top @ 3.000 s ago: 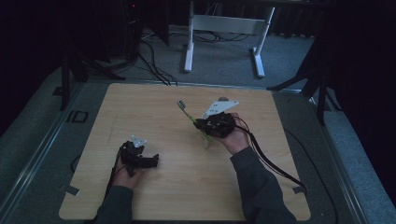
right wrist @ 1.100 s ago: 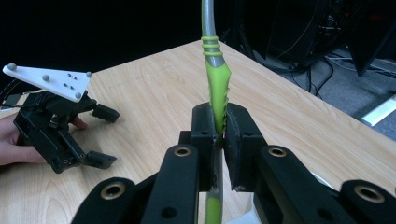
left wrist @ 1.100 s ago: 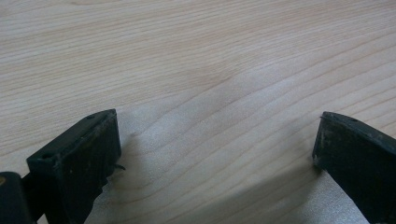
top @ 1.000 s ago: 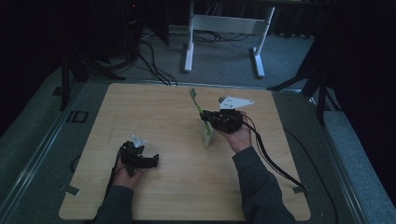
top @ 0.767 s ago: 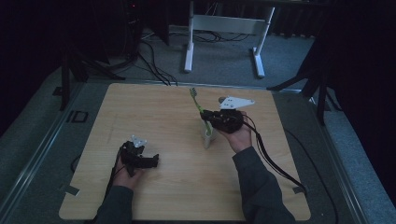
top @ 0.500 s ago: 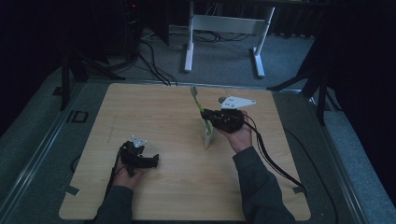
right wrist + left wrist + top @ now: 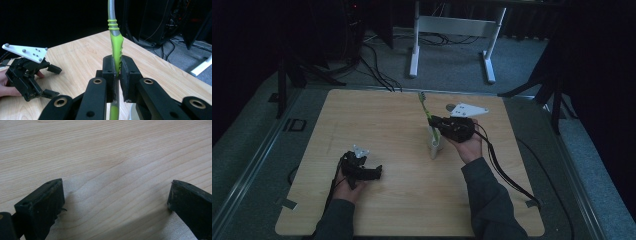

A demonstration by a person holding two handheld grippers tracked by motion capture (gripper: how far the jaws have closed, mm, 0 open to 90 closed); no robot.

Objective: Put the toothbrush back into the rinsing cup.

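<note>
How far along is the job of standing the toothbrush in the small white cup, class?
Done: the right gripper is shut on the green toothbrush and holds it upright. In hand: in the high view its lower end sits at the white cup on the wooden table; whether it rests inside cannot be told. Left: letting go. The left gripper rests open over bare wood.

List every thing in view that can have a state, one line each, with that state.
Toothbrush: upright, clamped by its green handle, lower end in the cup.
White cup: standing upright on the table, toothbrush in it.
Right gripper: shut on the toothbrush.
Left gripper: open, nothing between its jaws, low over the bare wooden table.
</note>
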